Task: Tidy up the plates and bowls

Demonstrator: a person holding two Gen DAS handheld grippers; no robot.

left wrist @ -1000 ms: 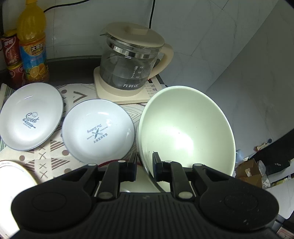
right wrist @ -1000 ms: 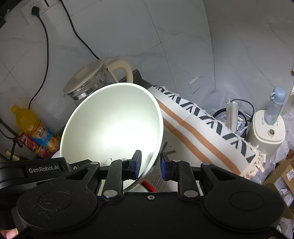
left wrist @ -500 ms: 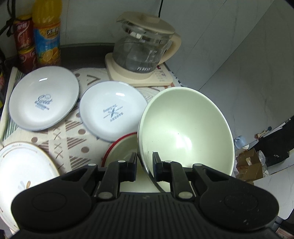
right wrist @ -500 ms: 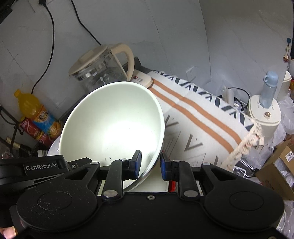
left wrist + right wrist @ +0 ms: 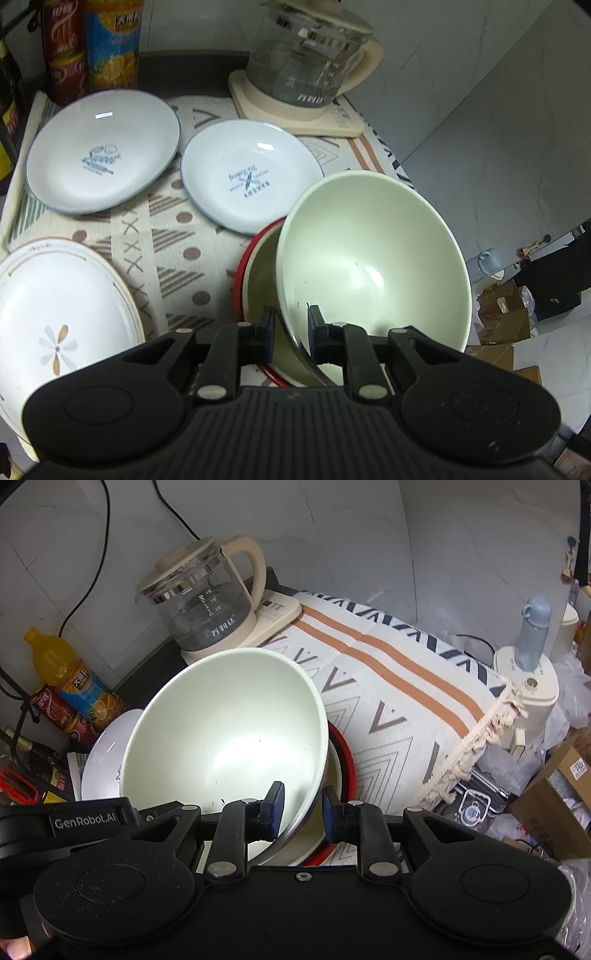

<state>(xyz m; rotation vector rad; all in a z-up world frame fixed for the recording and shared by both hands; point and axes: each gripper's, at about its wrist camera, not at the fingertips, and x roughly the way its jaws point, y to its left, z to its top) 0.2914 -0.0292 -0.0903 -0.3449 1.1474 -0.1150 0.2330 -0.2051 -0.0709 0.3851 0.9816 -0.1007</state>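
Pale-green round bowl (image 5: 373, 258) hangs tilted above the red-rimmed cream bowl (image 5: 258, 280) on the patterned tablecloth (image 5: 173, 229), its rim pinched on both sides. Left gripper (image 5: 290, 326) is nearly closed on the near-left rim, one finger inside and one outside the wall; right gripper (image 5: 303, 806) clamps the near-right rim likewise. Nesting likely hinges on this: the lower bowl lies directly beneath and slightly left, so the held bowl must level out and sink straight down, both hands equally near.
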